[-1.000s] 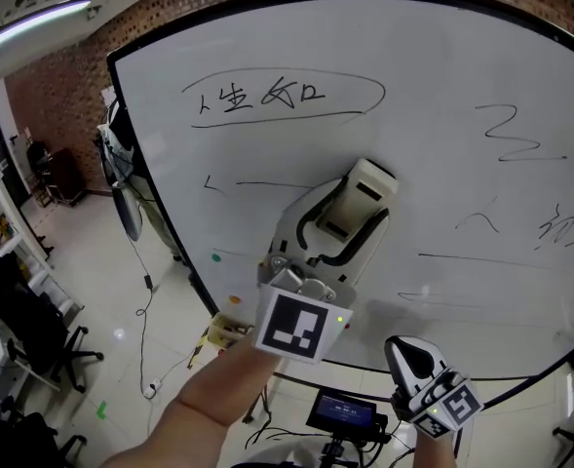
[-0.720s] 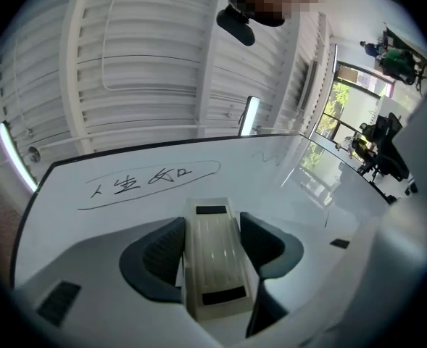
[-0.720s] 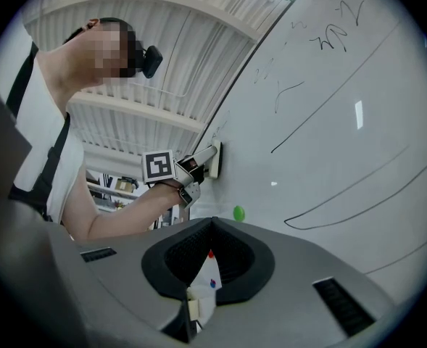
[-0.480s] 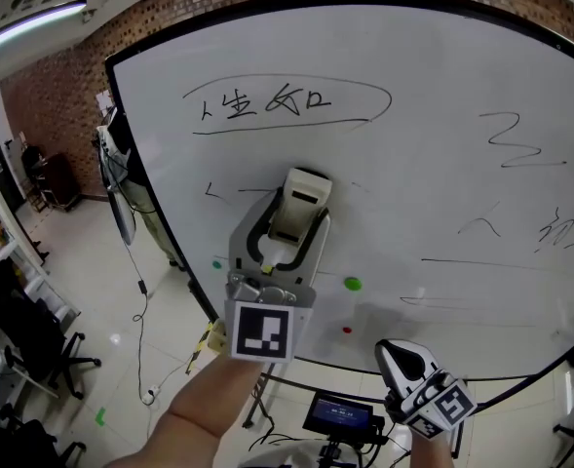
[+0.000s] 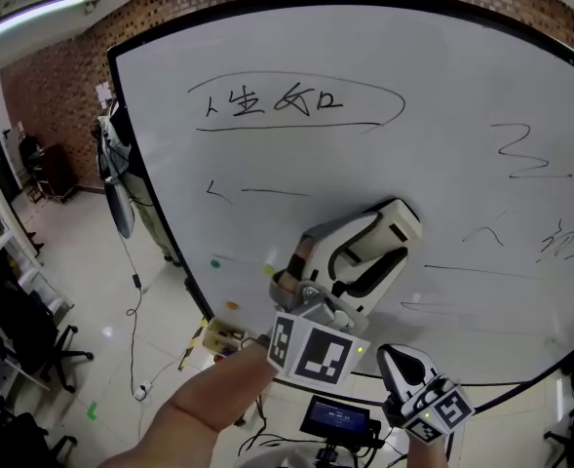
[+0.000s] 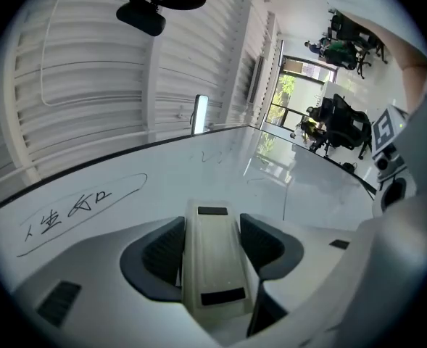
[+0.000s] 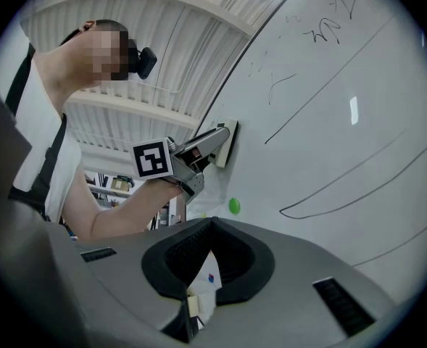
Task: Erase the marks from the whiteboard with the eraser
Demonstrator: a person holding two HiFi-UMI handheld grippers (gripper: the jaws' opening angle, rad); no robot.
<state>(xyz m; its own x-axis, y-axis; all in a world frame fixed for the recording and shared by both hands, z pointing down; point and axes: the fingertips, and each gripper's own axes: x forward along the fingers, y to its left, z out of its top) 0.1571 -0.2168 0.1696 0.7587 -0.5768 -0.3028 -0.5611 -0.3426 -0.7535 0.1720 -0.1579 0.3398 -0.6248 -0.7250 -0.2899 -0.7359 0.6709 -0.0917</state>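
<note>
Two tools, one at work. Your left tool (image 5: 394, 238) is clenched on the cream eraser (image 6: 212, 263), with one dark pad on each long side, so that the eraser's face lies flat against the whiteboard (image 5: 442, 76). The right gripper view shows this contact from the side: the eraser is pressed to the board and the tool body stands off behind it. Such a hold lets the wiping face sweep without the pads scraping the surface.

The eraser sits on the lower middle of the board, near the left end of a long thin line (image 5: 491, 272) and to the right of the coloured magnets (image 5: 215, 261). The low strokes therefore seem to be the ones in hand. A circled row of characters (image 5: 296, 103) at upper left, a short dash (image 5: 272, 192) under it and scribbles (image 5: 530, 152) at the right are unwiped, so most of the task appears left to do.

Your right tool (image 5: 403, 362) hangs low and near, by the board's bottom rim, with its jaws closed together on nothing. It is probably held clear because wiping needs one tool only.
</note>
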